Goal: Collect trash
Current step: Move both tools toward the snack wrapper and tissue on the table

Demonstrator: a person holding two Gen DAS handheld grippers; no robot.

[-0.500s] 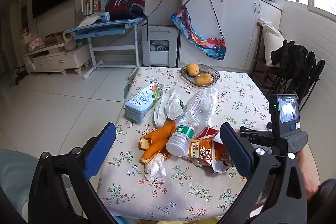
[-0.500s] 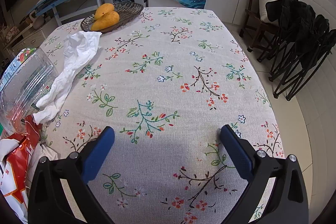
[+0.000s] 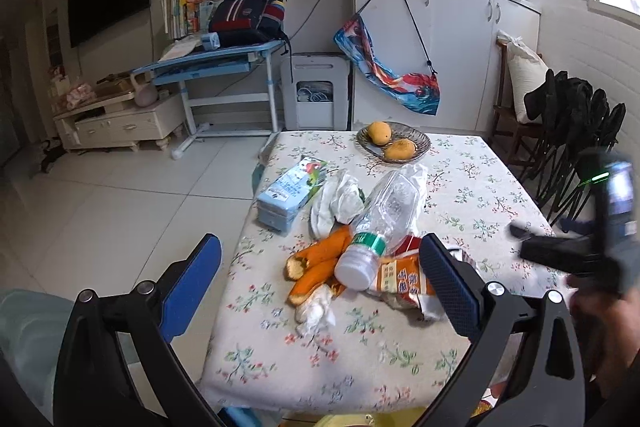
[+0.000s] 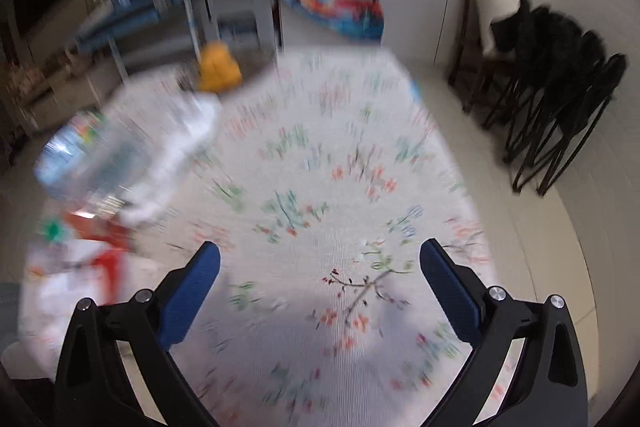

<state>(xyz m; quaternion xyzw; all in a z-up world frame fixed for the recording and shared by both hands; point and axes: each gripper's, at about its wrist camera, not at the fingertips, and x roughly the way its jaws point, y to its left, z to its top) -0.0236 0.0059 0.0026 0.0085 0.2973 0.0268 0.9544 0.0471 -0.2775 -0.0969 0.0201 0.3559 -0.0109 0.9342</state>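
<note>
Trash lies on the floral-clothed table: a crushed clear plastic bottle with a white cap, orange peels, an orange snack wrapper, crumpled white tissues and a blue carton. My left gripper is open and empty, held above the table's near edge, short of the pile. My right gripper is open and empty above bare cloth; its view is motion-blurred, with the bottle at the left. It shows blurred in the left wrist view.
A wicker dish with two mangoes stands at the table's far side. Black folding chairs stand to the right, a blue desk and white cabinets behind. A pale bin is at lower left.
My right gripper has lifted and pulled back from the table, so more of the room shows and its view blurs. My left gripper has barely moved.
</note>
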